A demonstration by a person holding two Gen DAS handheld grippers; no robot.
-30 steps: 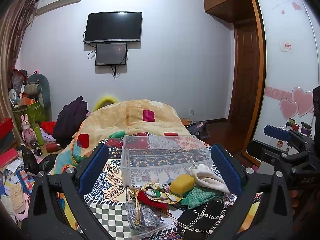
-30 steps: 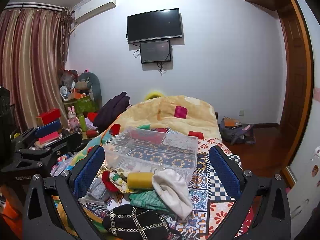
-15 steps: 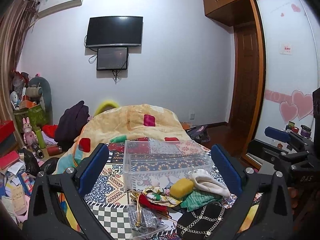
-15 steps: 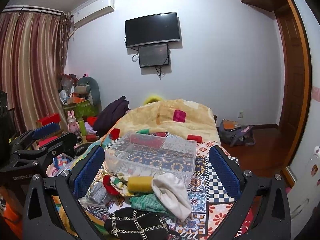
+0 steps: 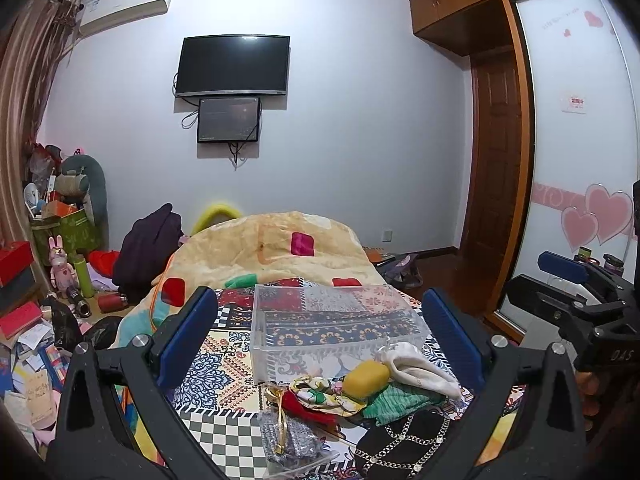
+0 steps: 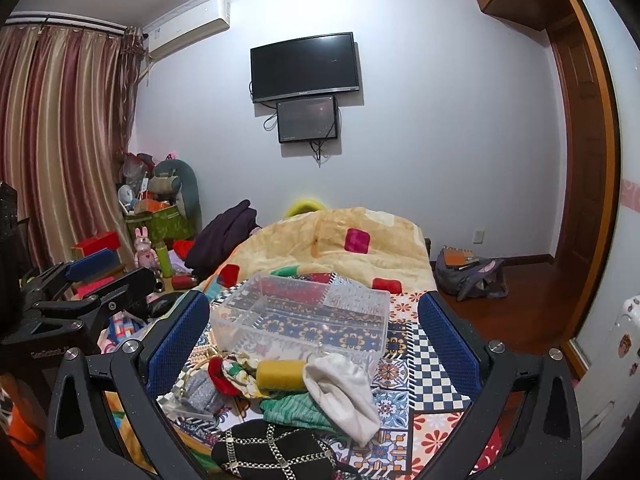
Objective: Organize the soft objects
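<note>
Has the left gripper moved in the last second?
Yes. The left gripper has tilted downward: the wall TV sits lower in its view now.

Ahead of me a black television (image 5: 233,65) hangs on the pale wall, with a smaller dark screen (image 5: 228,120) mounted just below it and cables dangling beneath. An air conditioner (image 6: 188,34) sits high near the striped curtains (image 6: 60,140). On the floor to the left I see a pink rabbit toy (image 5: 61,266) beside a green bottle (image 5: 83,276), and a green box (image 6: 160,226). A grey backpack (image 6: 468,276) lies on the wooden floor by the brown door (image 5: 496,152).
</note>
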